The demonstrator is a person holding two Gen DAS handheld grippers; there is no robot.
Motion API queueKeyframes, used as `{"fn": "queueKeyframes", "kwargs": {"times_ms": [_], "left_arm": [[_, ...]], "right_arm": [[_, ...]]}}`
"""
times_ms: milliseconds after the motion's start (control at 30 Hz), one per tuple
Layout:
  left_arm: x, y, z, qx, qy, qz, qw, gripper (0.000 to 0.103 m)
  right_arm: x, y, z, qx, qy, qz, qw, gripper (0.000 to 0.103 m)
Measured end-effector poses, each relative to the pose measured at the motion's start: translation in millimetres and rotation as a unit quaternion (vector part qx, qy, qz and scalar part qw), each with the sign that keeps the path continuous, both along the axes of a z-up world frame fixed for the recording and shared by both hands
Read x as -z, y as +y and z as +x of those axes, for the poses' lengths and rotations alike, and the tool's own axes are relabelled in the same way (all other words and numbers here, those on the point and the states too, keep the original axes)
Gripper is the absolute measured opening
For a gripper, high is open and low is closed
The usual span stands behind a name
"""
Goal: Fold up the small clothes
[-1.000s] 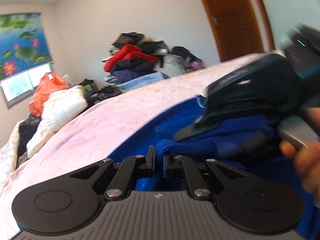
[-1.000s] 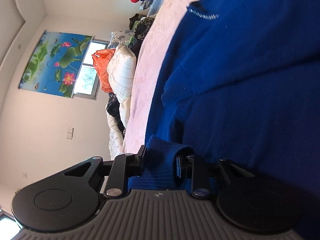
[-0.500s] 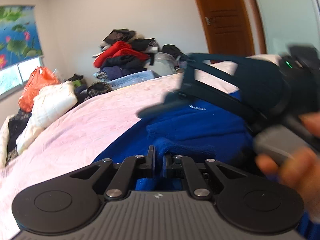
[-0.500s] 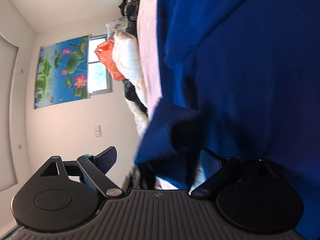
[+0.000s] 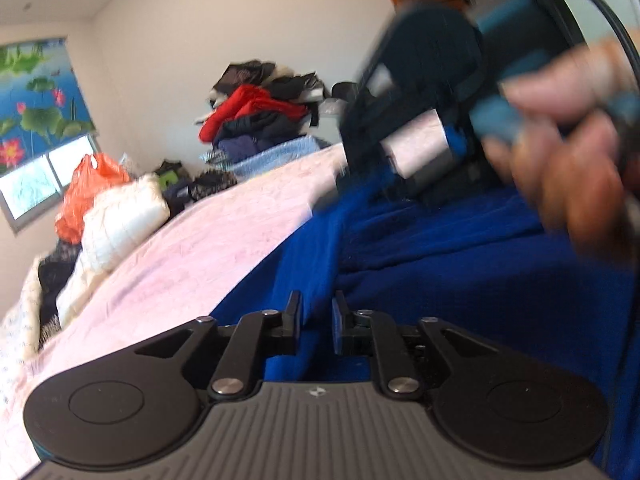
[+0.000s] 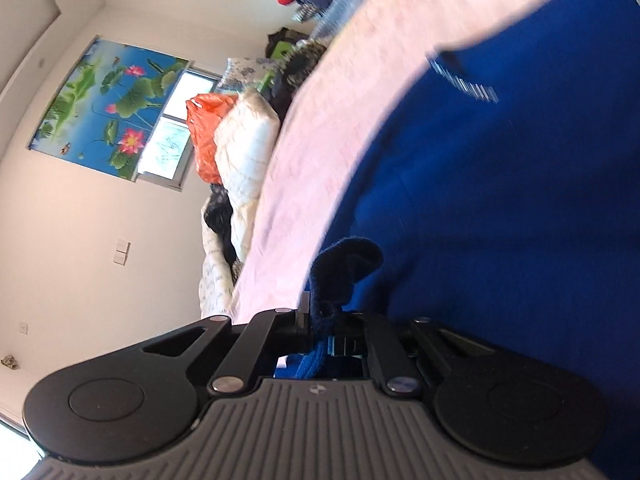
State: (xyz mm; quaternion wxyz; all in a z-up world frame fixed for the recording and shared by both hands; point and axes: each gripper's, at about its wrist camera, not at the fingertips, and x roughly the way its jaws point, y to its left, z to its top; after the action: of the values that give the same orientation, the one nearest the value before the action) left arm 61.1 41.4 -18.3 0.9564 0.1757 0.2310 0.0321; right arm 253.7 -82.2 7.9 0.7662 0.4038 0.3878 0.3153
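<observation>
Blue sweater point(image 5: 460, 264) lies spread on the pink bedspread point(image 5: 192, 252) of the bed; a small pale logo shows on its chest in the right wrist view.

Left tongs point(image 5: 316, 322): narrow and opening, a ridge of the blue knit standing between the jaws. Pads appear just clear of the cloth, though I cannot tell for certain.

Right tongs point(image 6: 320, 332): closing, already pinched on a darker ribbed edge of the sweater, probably a cuff or hem, which curls up above the jaws. The person's hand point(image 5: 568, 152) carries this tool close over the garment, blurred.

Step in hand, as I judge it: regrasping an edge to start 1 fold.

Next move calls for the right tongs to keep the pinch and carry the edge across the body, with the left either releasing fully or anchoring the opposite edge.

Clothes pile point(image 5: 260, 116) at the far wall is not involved.
</observation>
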Motion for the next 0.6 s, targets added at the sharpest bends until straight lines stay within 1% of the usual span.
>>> {"fn": "queueKeyframes", "kwargs": {"times_ms": [33, 67, 100, 133, 167, 200, 233, 300, 400, 500, 600], "left_arm": [[-1.0, 3.5, 2.8, -0.004, 0.008, -0.013, 0.9999, 0.02], [-1.8, 7.7, 5.4, -0.01, 0.016, -0.027, 0.9994, 0.028], [-2.6, 12.0, 7.6, -0.017, 0.021, -0.04, 0.9988, 0.039], [-3.4, 15.8, 9.4, -0.024, 0.025, -0.05, 0.9982, 0.045], [-4.3, 19.1, 10.2, -0.029, 0.026, -0.057, 0.9976, 0.057], [-4.9, 21.7, 10.2, -0.034, 0.024, -0.06, 0.9974, 0.062], [-6.2, 24.4, 8.4, -0.034, 0.02, -0.058, 0.9975, 0.063], [-6.7, 26.2, 6.7, -0.032, 0.016, -0.049, 0.9981, 0.063], [-4.2, 23.7, 5.8, -0.029, 0.017, -0.041, 0.9986, 0.063], [-1.7, 21.7, 11.6, -0.024, 0.028, -0.041, 0.9985, 0.063], [0.9, 17.8, 18.3, -0.018, 0.044, -0.048, 0.9977, 0.063]], "right_arm": [[-9.4, 1.9, 8.7, -0.014, -0.016, -0.002, 1.0, 0.011], [-19.3, 3.6, 14.9, -0.022, -0.032, -0.008, 0.999, 0.011], [-30.0, 5.3, 19.7, -0.027, -0.051, -0.021, 0.998, 0.011], [-43.2, 6.9, 22.7, -0.032, -0.078, -0.037, 0.996, 0.011], [-56.1, 5.7, 22.8, -0.027, -0.109, -0.055, 0.992, 0.011], [-66.9, 0.3, 22.3, -0.015, -0.133, -0.068, 0.989, 0.011], [-72.8, -9.1, 22.4, -0.003, -0.141, -0.064, 0.988, 0.011], [-73.7, -41.8, 23.9, 0.035, -0.134, -0.04, 0.99, 0.011], [-63.2, -96.8, 16.1, 0.116, -0.123, -0.051, 0.984, 0.011], [-41.7, -147.9, 3.7, 0.182, -0.11, -0.067, 0.975, 0.011], [-16.5, -187.3, -5.5, 0.226, -0.084, -0.077, 0.967, 0.011]]}}
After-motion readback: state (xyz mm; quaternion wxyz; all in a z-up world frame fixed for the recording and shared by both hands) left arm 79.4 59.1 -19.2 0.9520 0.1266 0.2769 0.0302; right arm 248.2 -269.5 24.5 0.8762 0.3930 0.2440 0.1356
